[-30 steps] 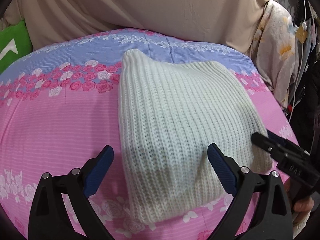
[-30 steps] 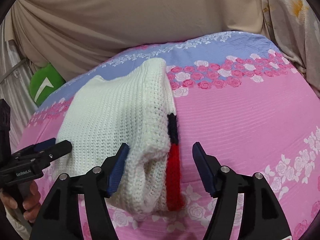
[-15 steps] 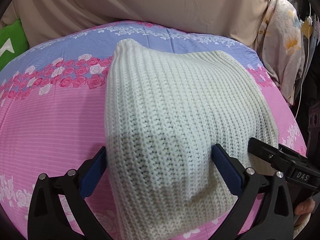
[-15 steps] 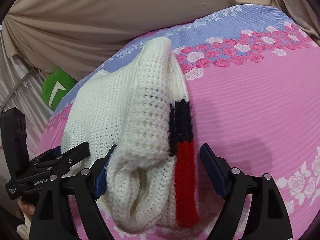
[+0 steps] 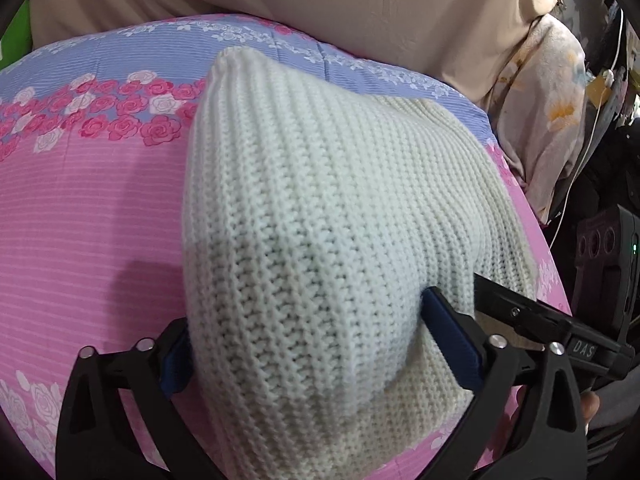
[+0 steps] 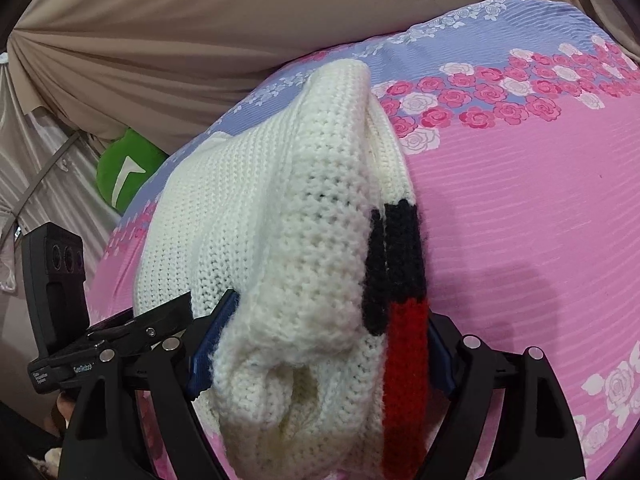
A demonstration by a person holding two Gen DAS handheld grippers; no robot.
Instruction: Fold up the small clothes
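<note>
A cream knitted sweater [image 5: 320,160] lies folded on the pink rose-print bedsheet [image 5: 80,220]. My left gripper [image 5: 304,312] straddles its near left end, jaws closing, blue pads [image 5: 448,340] dug into the knit on both sides. My right gripper [image 6: 332,308] straddles the near right end of the sweater [image 6: 260,200], jaws closing too, and the bundle fills the gap. A black and red striped band [image 6: 404,360] runs along that edge by the right pad. Each view shows the other gripper's fingers [image 5: 516,312] [image 6: 160,316] close beside.
A beige curtain [image 6: 200,40] hangs behind the bed. A green cushion [image 6: 128,176] sits at the far left corner. Flowered cloth [image 5: 552,128] and a white cable [image 5: 588,152] hang off the bed's right side, beside dark clutter.
Both grippers came forward and down over the sweater's near end. Earlier their pads stood apart from the knit; now the sweater bulges between them and the pads touch it.
</note>
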